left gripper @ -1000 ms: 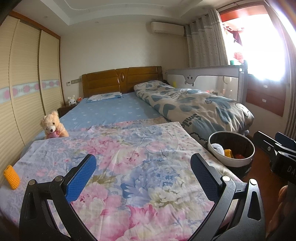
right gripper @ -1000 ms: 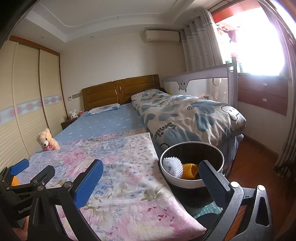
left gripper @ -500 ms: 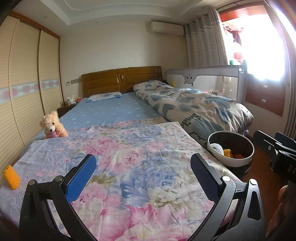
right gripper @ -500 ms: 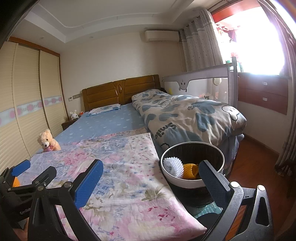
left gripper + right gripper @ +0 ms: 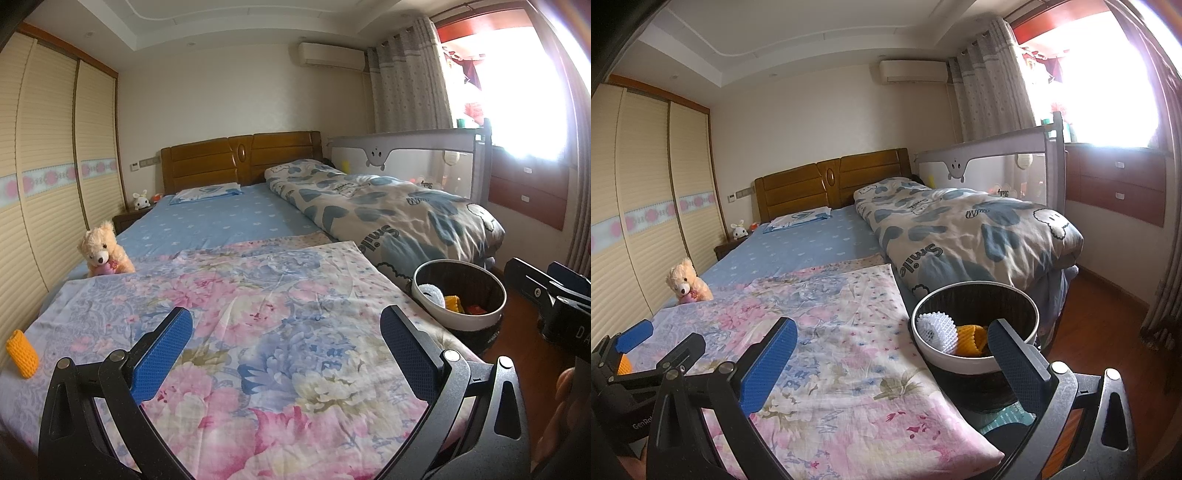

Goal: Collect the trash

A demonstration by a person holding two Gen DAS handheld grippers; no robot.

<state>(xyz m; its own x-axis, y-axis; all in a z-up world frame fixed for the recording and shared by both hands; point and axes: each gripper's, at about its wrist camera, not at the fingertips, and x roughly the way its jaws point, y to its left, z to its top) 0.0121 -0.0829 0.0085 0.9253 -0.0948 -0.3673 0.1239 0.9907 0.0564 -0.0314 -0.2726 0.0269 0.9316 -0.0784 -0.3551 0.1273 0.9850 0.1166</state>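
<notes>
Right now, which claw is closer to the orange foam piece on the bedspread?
Left. The left claw hovers open beside the orange foam piece; the right claw is across the bed by the trash bin.

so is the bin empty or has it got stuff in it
Not empty: the bin holds a white foam net and an orange one.

Both wrist views face the headboard [image 5: 242, 158], sharing the bed [image 5: 812, 251].

The duvet [image 5: 964, 232] reads "Smile" at its near end. At 8 o'clock in the right view, the left gripper [image 5: 661, 345] body reads "GenRo", cut off.
</notes>
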